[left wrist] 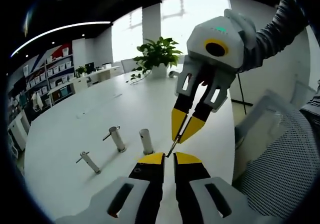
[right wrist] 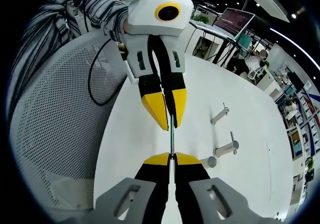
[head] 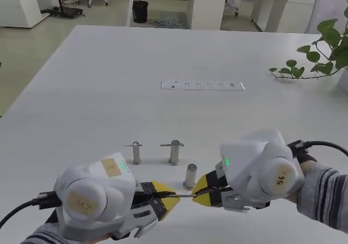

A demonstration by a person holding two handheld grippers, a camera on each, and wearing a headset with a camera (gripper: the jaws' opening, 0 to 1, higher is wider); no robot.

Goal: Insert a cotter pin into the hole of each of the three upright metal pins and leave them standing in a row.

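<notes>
Three upright metal pins stand on the white table (head: 98,92). The left pin (head: 136,152) and the middle pin (head: 174,152) each carry a cotter pin through the top. The bare third pin (head: 190,176) stands nearer, just behind the gripper tips. My left gripper (head: 167,198) and right gripper (head: 202,193) meet tip to tip in front of it, each shut on one end of a thin cotter pin (head: 185,195). In the left gripper view, the cotter pin (left wrist: 173,145) runs from my jaws to the right gripper (left wrist: 184,131). The right gripper view has the cotter pin (right wrist: 171,136) reaching the left gripper (right wrist: 169,118).
A white power strip (head: 203,85) lies across the middle of the table. A leafy plant (head: 321,54) stands at the right edge. Behind the grippers is a grey mesh chair (right wrist: 55,109). The table's near edge runs just under both grippers.
</notes>
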